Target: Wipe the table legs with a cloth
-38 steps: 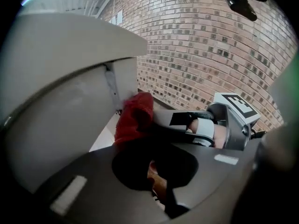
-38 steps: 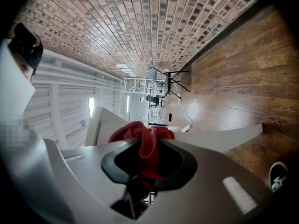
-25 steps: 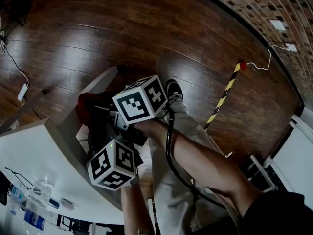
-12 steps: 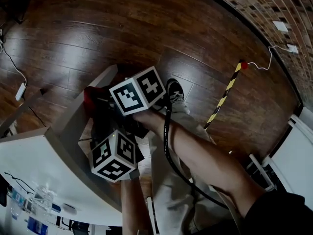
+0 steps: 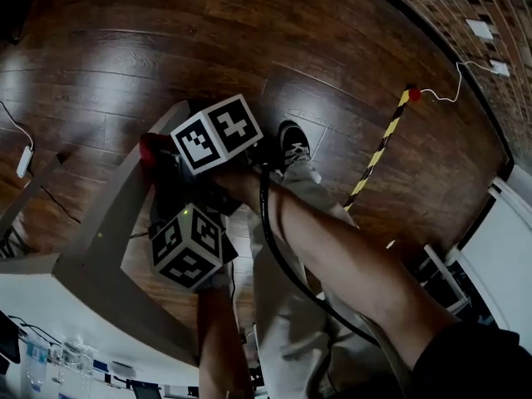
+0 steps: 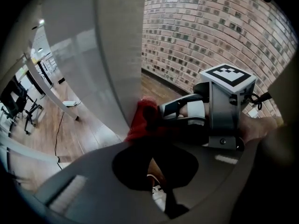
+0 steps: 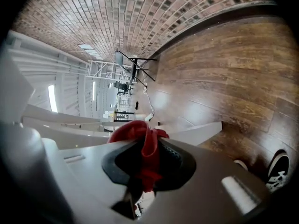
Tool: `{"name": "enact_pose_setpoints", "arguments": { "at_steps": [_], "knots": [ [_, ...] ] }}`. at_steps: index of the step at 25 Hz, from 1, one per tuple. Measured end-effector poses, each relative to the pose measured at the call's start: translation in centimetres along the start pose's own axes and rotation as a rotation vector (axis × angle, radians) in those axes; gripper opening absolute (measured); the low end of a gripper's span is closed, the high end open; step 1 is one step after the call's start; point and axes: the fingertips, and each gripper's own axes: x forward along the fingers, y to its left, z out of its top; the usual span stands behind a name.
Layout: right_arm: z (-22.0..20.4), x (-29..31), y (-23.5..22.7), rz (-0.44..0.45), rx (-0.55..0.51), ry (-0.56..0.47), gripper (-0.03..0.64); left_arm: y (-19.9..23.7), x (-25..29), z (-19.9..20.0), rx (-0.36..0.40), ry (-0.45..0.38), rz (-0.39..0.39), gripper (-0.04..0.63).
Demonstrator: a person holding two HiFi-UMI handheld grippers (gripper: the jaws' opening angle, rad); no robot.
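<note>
A red cloth [image 5: 153, 151] is pressed against the grey table leg [image 5: 108, 202], which slopes down to the wooden floor. My right gripper [image 7: 145, 149] is shut on this cloth [image 7: 136, 131]; in the head view its marker cube [image 5: 216, 131] sits just right of the cloth. In the left gripper view the cloth [image 6: 141, 120] touches the leg [image 6: 122, 55], with the right gripper [image 6: 187, 112] behind it. My left gripper [image 6: 154, 161] is beside the leg a little higher up, jaws together with nothing between them; its cube [image 5: 188, 244] hides it from the head camera.
The white table top [image 5: 58, 306] lies at the lower left with bottles [image 5: 73, 356] on it. A person's shoe [image 5: 293, 146] stands near the leg's foot. A yellow-black striped bar [image 5: 378, 158] lies on the floor to the right. Cables [image 5: 18, 131] run at the left.
The right gripper has slid the red cloth down the leg toward the floor. The left gripper followed the same way.
</note>
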Motion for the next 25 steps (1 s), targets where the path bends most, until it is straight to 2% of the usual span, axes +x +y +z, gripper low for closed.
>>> {"name": "enact_pose_setpoints", "arguments": {
  "at_steps": [5, 12, 20, 25],
  "knots": [
    [-0.4, 1.1, -2.4, -0.025, -0.015, 0.035, 0.054, 0.1, 1.9, -0.6, -0.052, 0.006, 0.032, 0.000],
    [0.2, 1.3, -4.6, -0.009, -0.058, 0.072, 0.052, -1.1, 4.8, -0.4, -0.072, -0.013, 0.036, 0.000],
    [0.2, 2.2, -4.4, 0.031, -0.076, 0.153, 0.049, -0.2, 5.3, -0.1, -0.160, -0.024, 0.112, 0.000],
    [0.4, 2.5, -5.6, 0.027, -0.064, 0.149, 0.049, -0.4, 6.5, -0.4, -0.187, -0.032, 0.103, 0.000]
  ]
}}
